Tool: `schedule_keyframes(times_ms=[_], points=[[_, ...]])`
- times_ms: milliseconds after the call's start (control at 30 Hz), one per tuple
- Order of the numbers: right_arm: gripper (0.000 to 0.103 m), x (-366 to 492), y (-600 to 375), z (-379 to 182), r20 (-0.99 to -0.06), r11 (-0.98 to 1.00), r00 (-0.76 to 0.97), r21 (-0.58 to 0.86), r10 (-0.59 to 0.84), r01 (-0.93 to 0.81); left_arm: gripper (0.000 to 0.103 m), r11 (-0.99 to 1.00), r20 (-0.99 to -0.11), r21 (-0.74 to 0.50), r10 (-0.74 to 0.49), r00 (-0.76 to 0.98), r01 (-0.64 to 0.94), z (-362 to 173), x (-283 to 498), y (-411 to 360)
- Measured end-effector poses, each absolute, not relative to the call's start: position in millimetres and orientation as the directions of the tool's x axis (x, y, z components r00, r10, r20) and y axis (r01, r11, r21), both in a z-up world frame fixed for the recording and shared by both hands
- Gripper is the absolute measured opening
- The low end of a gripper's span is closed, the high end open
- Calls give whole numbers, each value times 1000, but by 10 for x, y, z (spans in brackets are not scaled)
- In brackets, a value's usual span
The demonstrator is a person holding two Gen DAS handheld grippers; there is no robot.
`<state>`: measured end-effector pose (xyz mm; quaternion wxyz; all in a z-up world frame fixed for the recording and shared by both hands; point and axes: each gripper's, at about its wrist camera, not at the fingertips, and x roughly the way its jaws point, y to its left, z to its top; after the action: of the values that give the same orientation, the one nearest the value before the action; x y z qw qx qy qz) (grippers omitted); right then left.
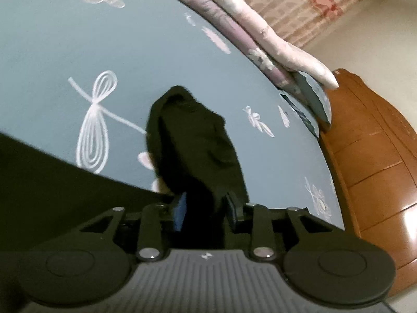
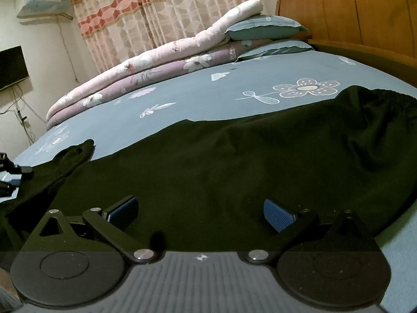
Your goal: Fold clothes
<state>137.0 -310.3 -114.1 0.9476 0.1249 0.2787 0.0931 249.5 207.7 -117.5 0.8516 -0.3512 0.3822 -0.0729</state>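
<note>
Black cloth (image 2: 234, 172) lies spread out flat on the bed (image 2: 198, 96), and it covers most of the near side of the blue sheet. This black garment is the thing to fold. One end of it is bunched up near the wooden headboard (image 2: 351, 7).

Another part of the cloth, a long narrow piece (image 1: 192, 140), is lifted up off the sheet. The left tool (image 1: 206, 208) has this piece between its two fingers. The fingers are close together with the black cloth squeezed in the gap, so the left tool is clamped on the black cloth. A bit of blue pad (image 1: 181, 208) shows on one finger beside the cloth. In the right wrist view the left tool peeks in at the far left edge, next to the raised end of the cloth.

The right tool (image 2: 200, 212) sits low over the flat part of the cloth. Its two fingers are wide apart, with blue pads (image 2: 277, 214) facing each other. Nothing is squeezed between them. I cannot tell if the fingertips touch the cloth under them.

The sheet has white flowers (image 2: 306, 87) and bows drawn on it. Folded pink and purple quilts (image 2: 146, 73) lie along the far side of the bed, and two blue pillows (image 2: 263, 30) sit by the headboard. Striped curtains (image 2: 156, 7) hang behind.
</note>
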Motion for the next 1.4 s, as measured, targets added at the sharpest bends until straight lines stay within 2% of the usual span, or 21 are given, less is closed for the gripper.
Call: schedule_keyframes(times_ms=[33, 267, 300, 400, 500, 767, 1033, 1300, 1400], points=[[103, 1374, -3093, -1141, -507, 953, 827, 283, 243, -107, 44, 736, -600, -661, -403, 691, -145, -1211, 2501, 2091], [103, 1400, -3033, -1154, -523, 966, 823, 235, 221, -110, 48, 647, -538, -755, -519, 664, -106, -1420, 2733, 2045], [103, 1401, -3030, -1156, -524, 967, 823, 232, 219, -110, 45, 646, -538, -756, -522, 662, -105, -1439, 2778, 2018], [103, 1404, -3023, -1159, -526, 967, 823, 228, 217, -110, 12, 665, -537, -740, -495, 683, -100, -1436, 2815, 1970], [103, 1405, -3027, -1159, -526, 967, 822, 228, 218, -110, 7, 706, -527, -704, -443, 725, -81, -1324, 2721, 1937], [103, 1399, -3026, -1163, -526, 968, 822, 225, 217, -112, 7, 765, -466, -642, -340, 817, -47, -974, 2441, 2013], [103, 1399, -3013, -1165, -529, 970, 821, 215, 216, -117, 7, 765, -358, -643, -273, 893, -24, -946, 2214, 2198], [103, 1395, -2985, -1171, -533, 972, 819, 200, 212, -122, 7, 776, -376, -627, -229, 898, -64, -1052, 1952, 2293], [103, 1389, -2970, -1177, -535, 974, 818, 191, 209, -124, 7, 766, -409, -635, -224, 885, -100, -1159, 1889, 2343]])
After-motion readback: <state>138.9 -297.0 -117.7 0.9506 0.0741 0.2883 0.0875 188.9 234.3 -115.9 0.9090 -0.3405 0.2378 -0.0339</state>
